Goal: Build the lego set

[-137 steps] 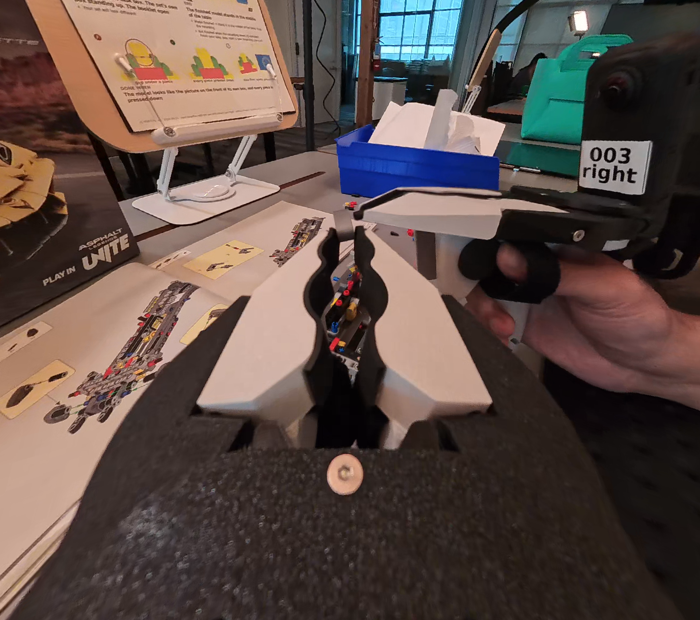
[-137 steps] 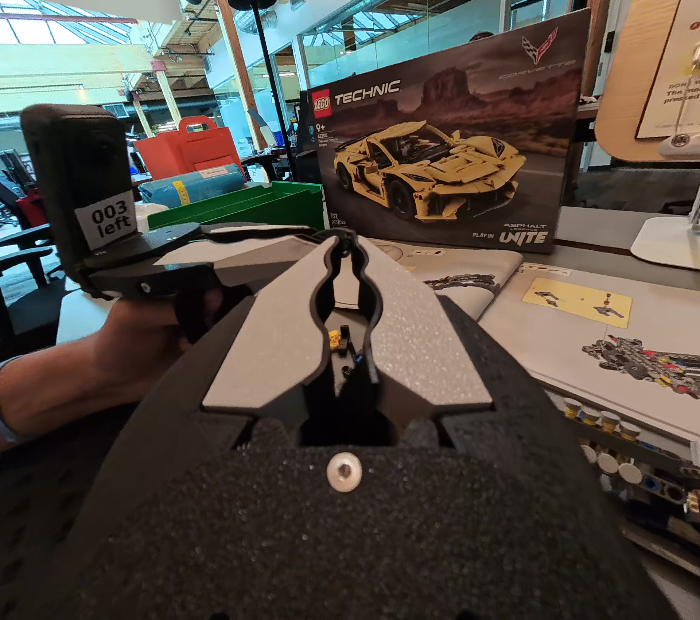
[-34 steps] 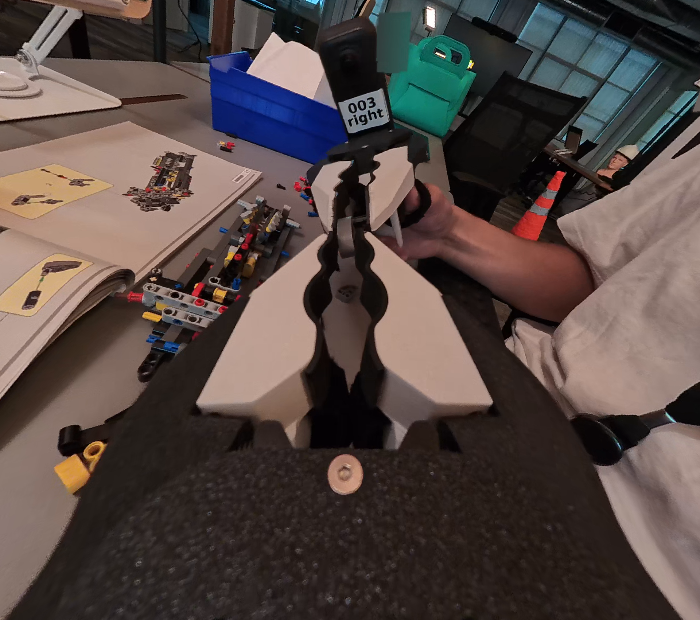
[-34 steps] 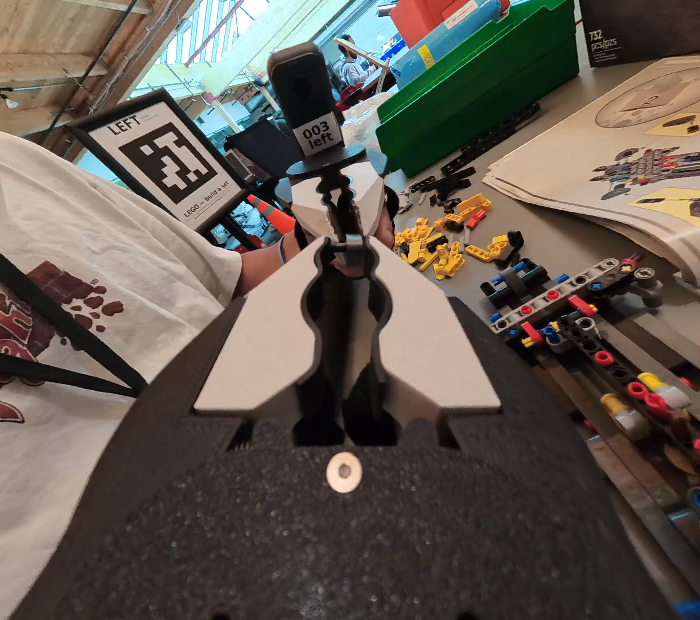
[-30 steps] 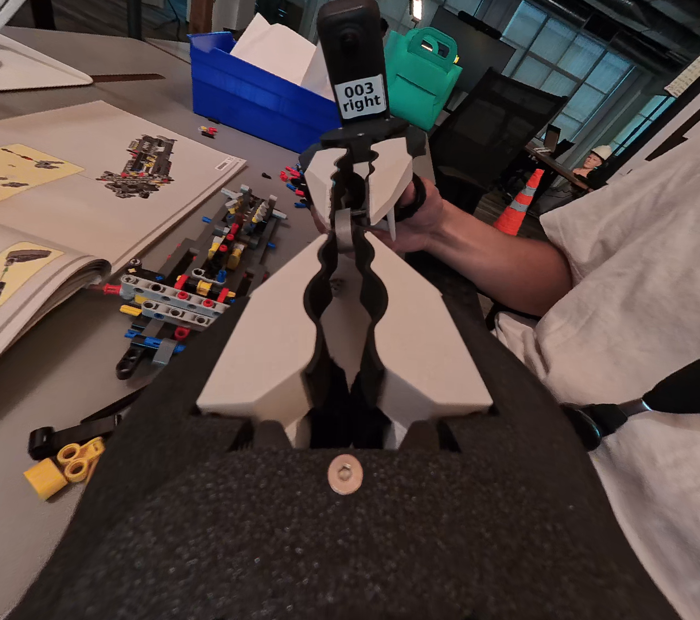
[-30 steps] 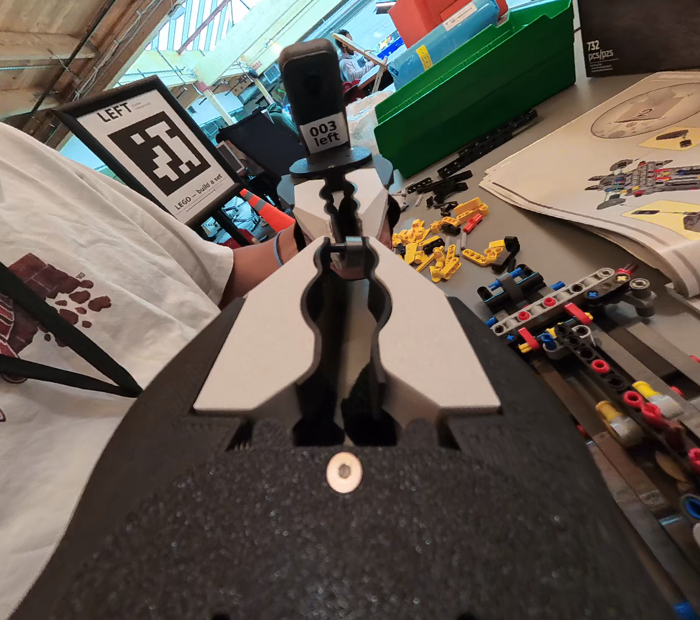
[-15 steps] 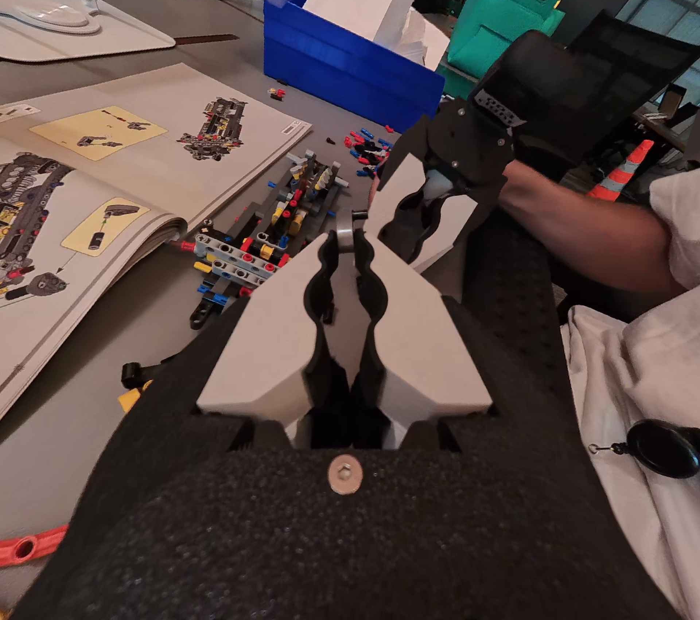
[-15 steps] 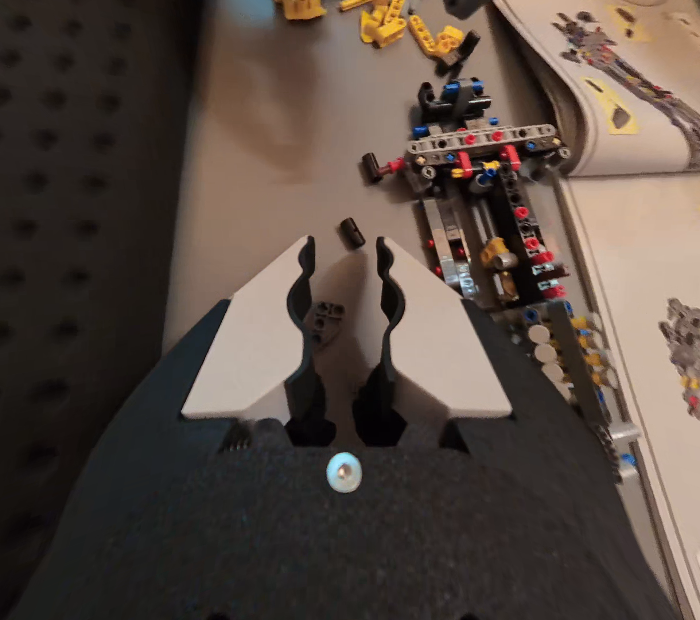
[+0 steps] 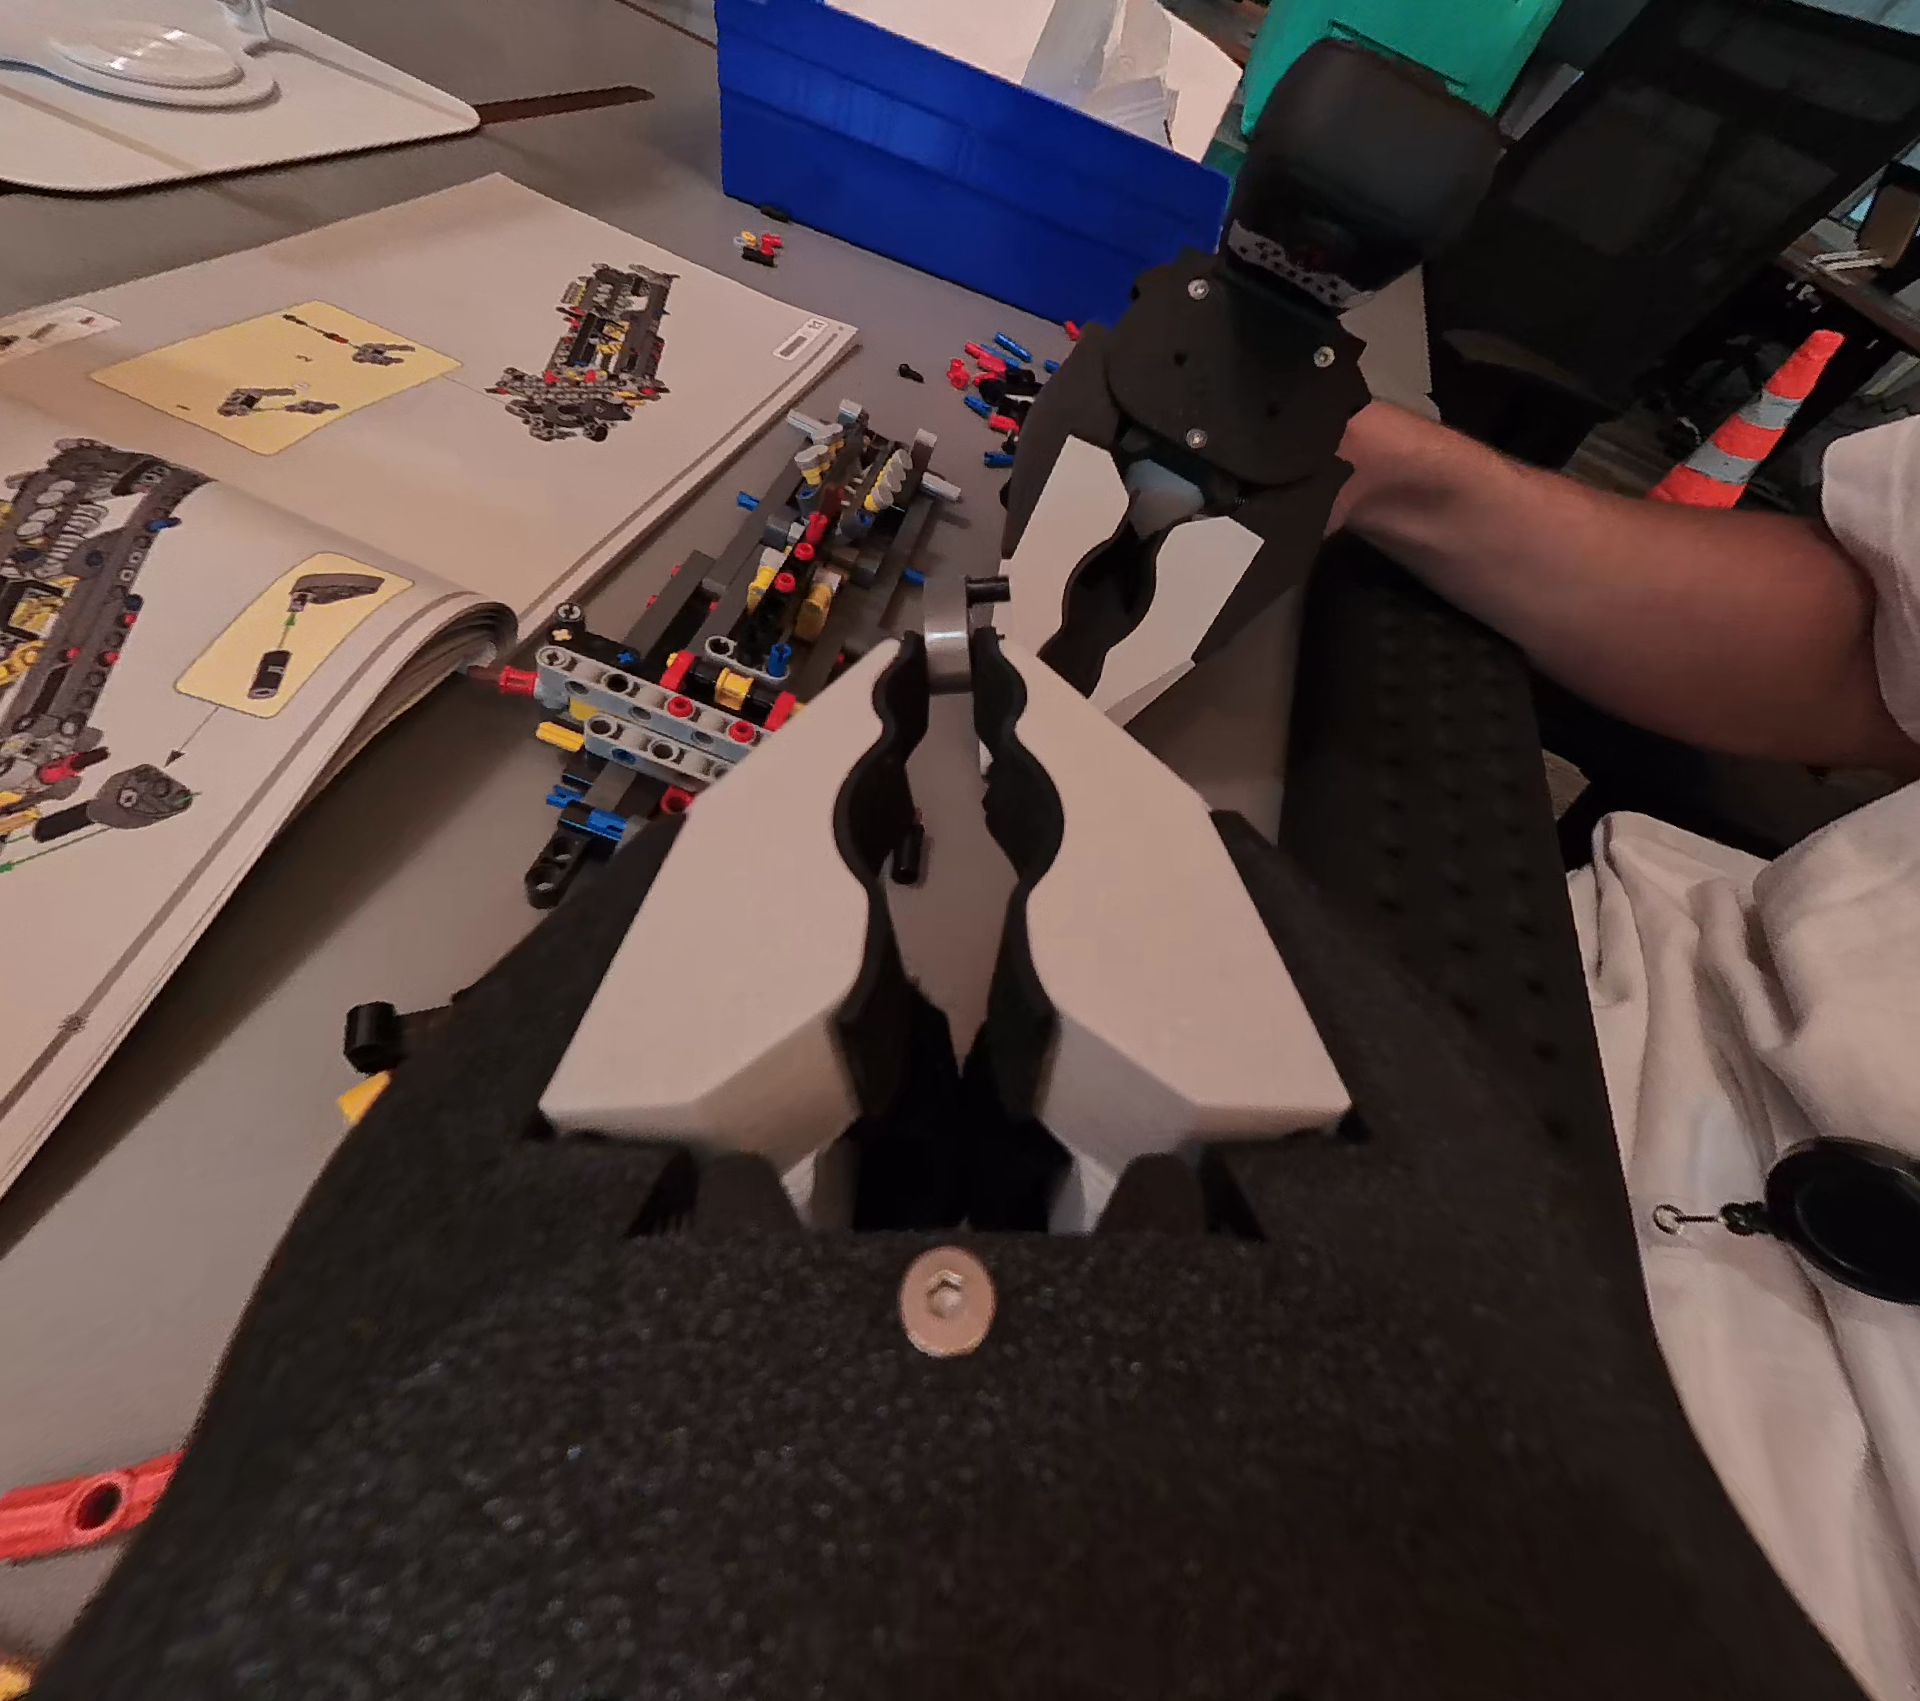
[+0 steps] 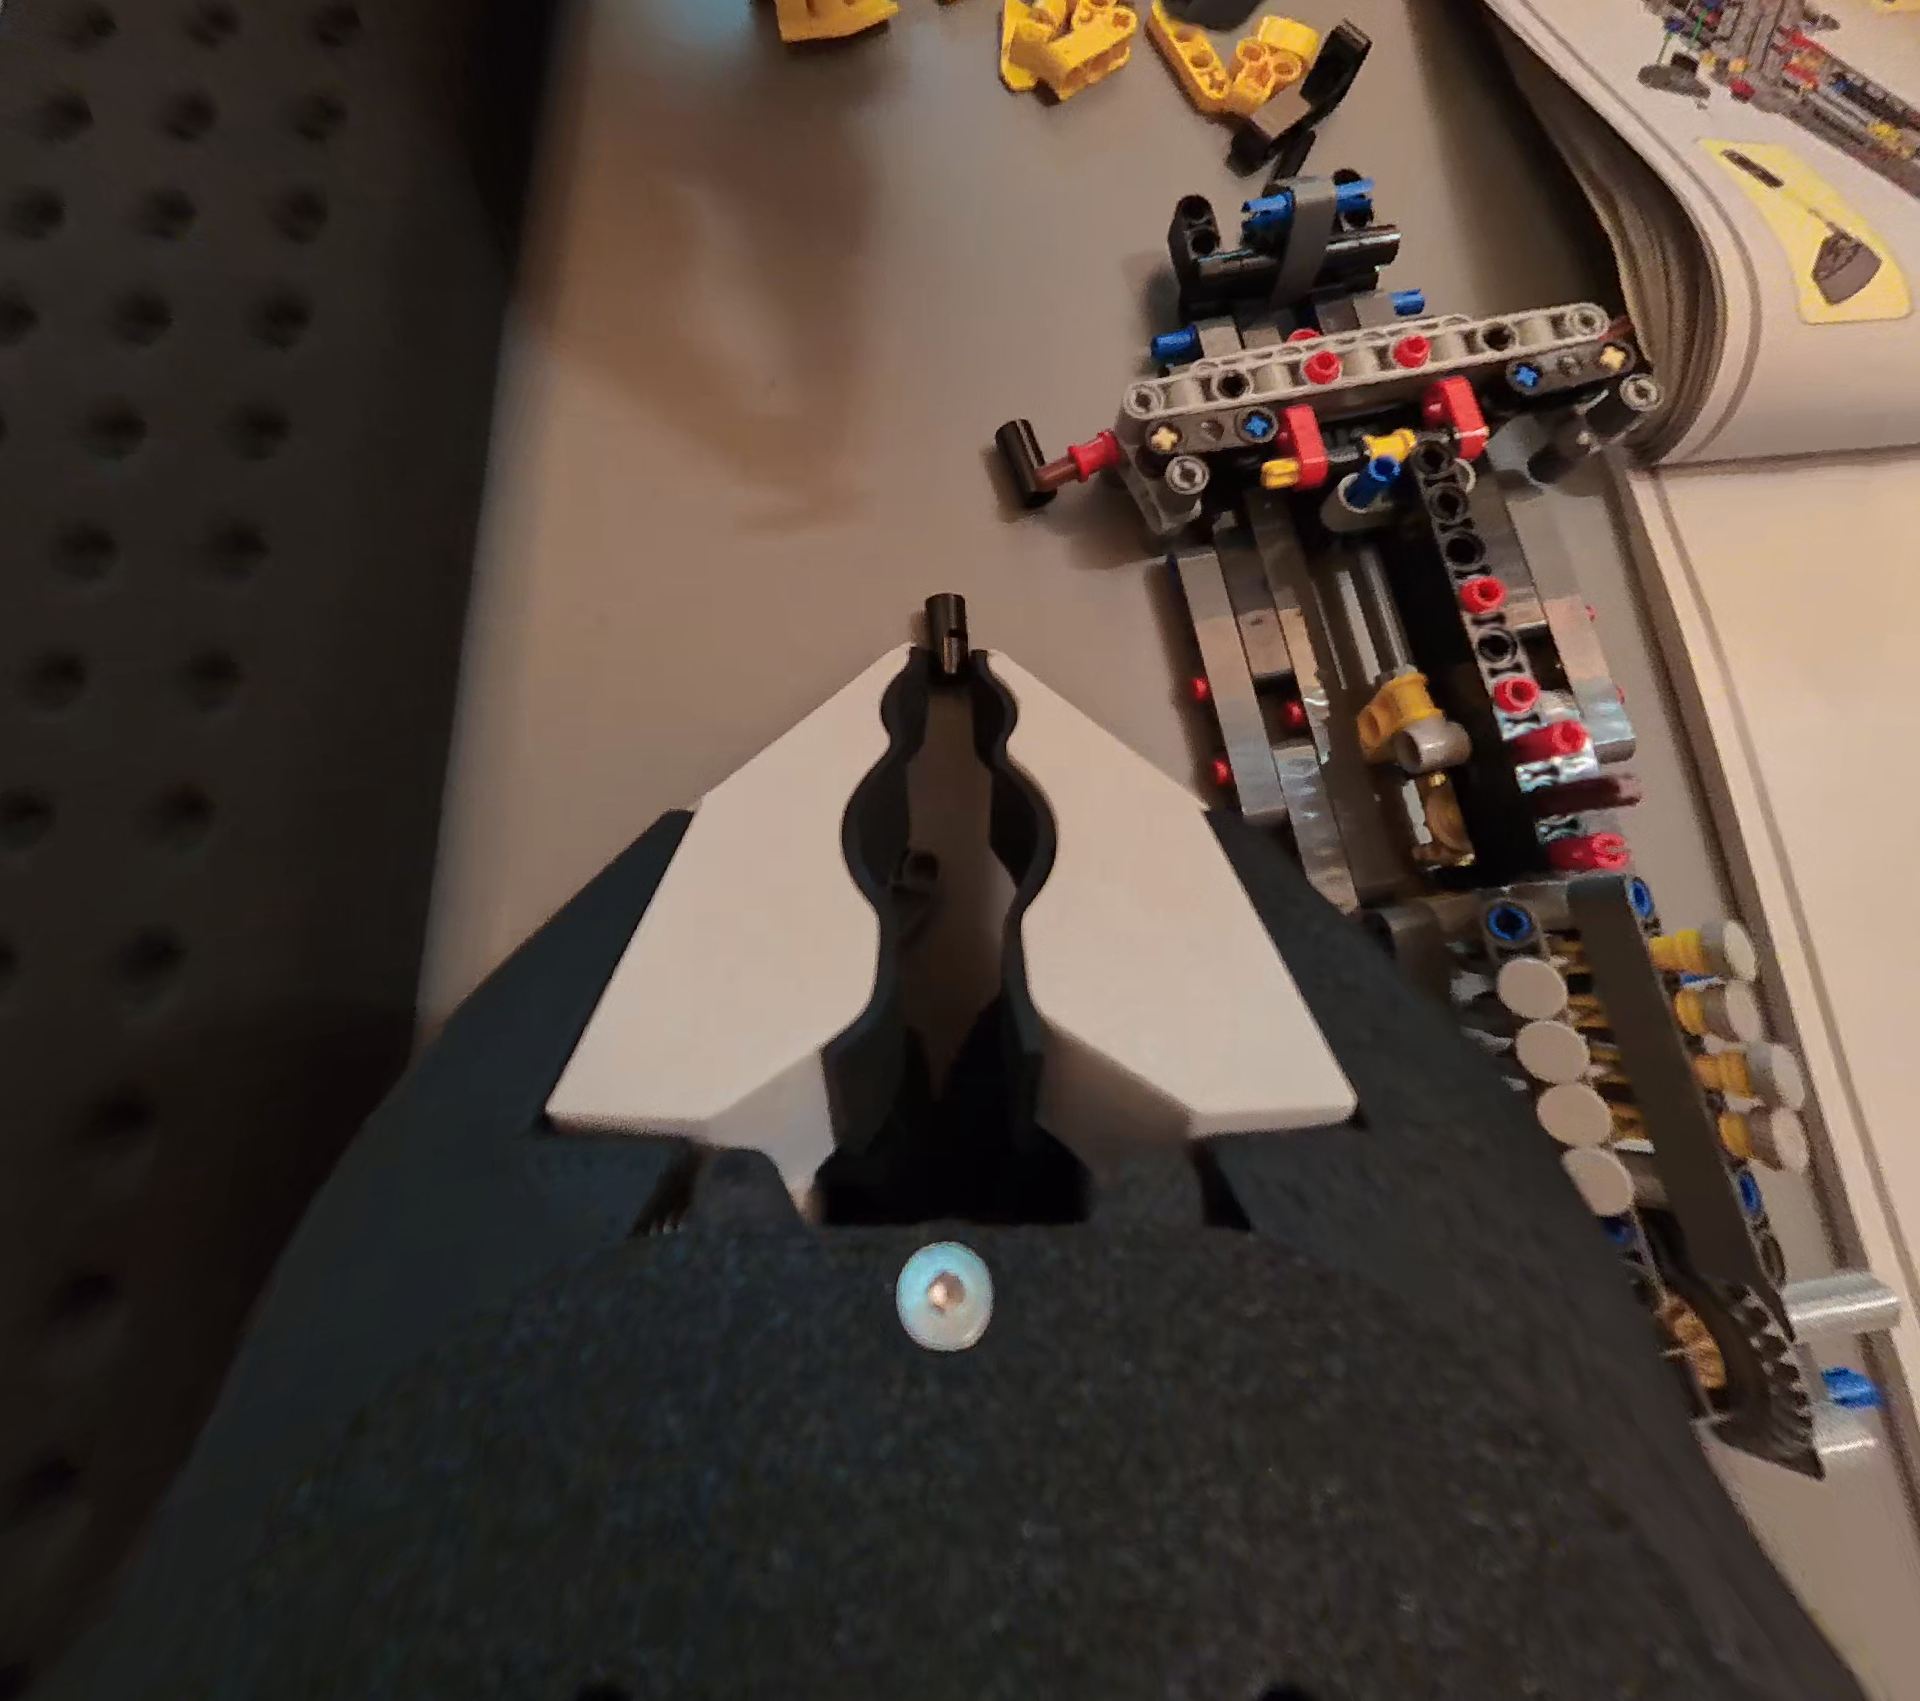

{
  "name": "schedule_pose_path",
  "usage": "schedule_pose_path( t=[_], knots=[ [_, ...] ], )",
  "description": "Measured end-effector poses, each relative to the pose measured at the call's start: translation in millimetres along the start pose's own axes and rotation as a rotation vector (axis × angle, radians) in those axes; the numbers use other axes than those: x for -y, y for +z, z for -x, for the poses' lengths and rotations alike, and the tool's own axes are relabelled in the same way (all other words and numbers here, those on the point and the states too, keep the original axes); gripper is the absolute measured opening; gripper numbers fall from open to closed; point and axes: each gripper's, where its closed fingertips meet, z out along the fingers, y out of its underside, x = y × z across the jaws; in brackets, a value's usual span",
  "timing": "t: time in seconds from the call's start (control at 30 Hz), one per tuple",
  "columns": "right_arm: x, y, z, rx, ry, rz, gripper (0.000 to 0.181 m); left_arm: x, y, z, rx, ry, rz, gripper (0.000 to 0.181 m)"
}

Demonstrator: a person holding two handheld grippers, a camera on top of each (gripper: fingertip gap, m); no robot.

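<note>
A: What does the left gripper (image 9: 948,652) hold?
B: Its tips are clamped on a grey ring-shaped piece (image 9: 943,645), raised above the surface (image 9: 343,945). A black pin (image 9: 985,586) shows just past that piece; whether the two touch cannot be told.

A: And the right gripper (image 10: 948,652)?
B: Its jaws are pinched on a short black pin (image 10: 945,635), whose end sticks out beyond the tips, over bare grey surface (image 10: 727,363). In the left wrist view this gripper (image 9: 1081,633) points down, just right of the left gripper's tips.

A: Where is the model?
B: The part-built chassis (image 10: 1434,716), grey and black beams with red, blue and yellow pins, lies flat, right of the right gripper and against the open manual (image 10: 1766,124). In the left wrist view the chassis (image 9: 748,643) lies between the manual (image 9: 436,446) and the grippers.

A: Loose parts?
B: Yellow pieces (image 10: 1060,10) are scattered at the far end, near the left gripper's tip. Small red and blue pins (image 9: 987,378) lie before a blue bin (image 9: 935,134) filled with white paper.

A: Is any writing legible?
B: The manual pages carry diagrams and yellow inset boxes; print there is too small to read. A black badge reel (image 9: 1839,1220) hangs on the person's white shirt.
</note>
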Motion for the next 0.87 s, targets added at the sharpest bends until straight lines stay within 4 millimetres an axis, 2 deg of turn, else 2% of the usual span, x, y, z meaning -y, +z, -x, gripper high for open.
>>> schedule_pose_path(
  t=[0.1,0.13,0.2,0.27,0.33,0.37,0.47,0.57,0.67,0.87],
  knots=[
    [1,-1,-6,-0.009,0.126,0.017,0.007,7,-3,2,0.017,0.02,-0.041,0.007],
    [8,-4,-8,-0.007,0.171,-0.019,0.007,11,-5,2,0.027,0.031,-0.063,0.007],
    [37,-15,-9,0.025,0.28,-0.177,0.007,19,-8,4,0.054,0.07,-0.114,0.007],
    [79,-35,-11,0.087,0.437,-0.42,0.007,28,-12,6,0.103,0.137,-0.163,0.007],
    [116,-54,-11,0.248,0.67,-0.675,0.006,36,-17,7,0.159,0.211,-0.211,0.006],
    [125,-58,-11,0.333,0.794,-0.747,0.006,40,-19,7,0.179,0.244,-0.231,0.006],
    [138,-62,-14,0.545,1.078,-0.925,0.005,47,-25,8,0.244,0.328,-0.267,0.007],
    [140,-61,-15,0.681,1.248,-1.02,0.006,50,-27,4,0.284,0.416,-0.28,0.006],
    [138,-58,-18,0.685,1.299,-1.027,0.006,50,-26,2,0.301,0.456,-0.277,0.006],
    [142,-66,-18,0.775,1.315,-1.046,0.006,51,-28,3,0.298,0.46,-0.283,0.006]
  ],
)
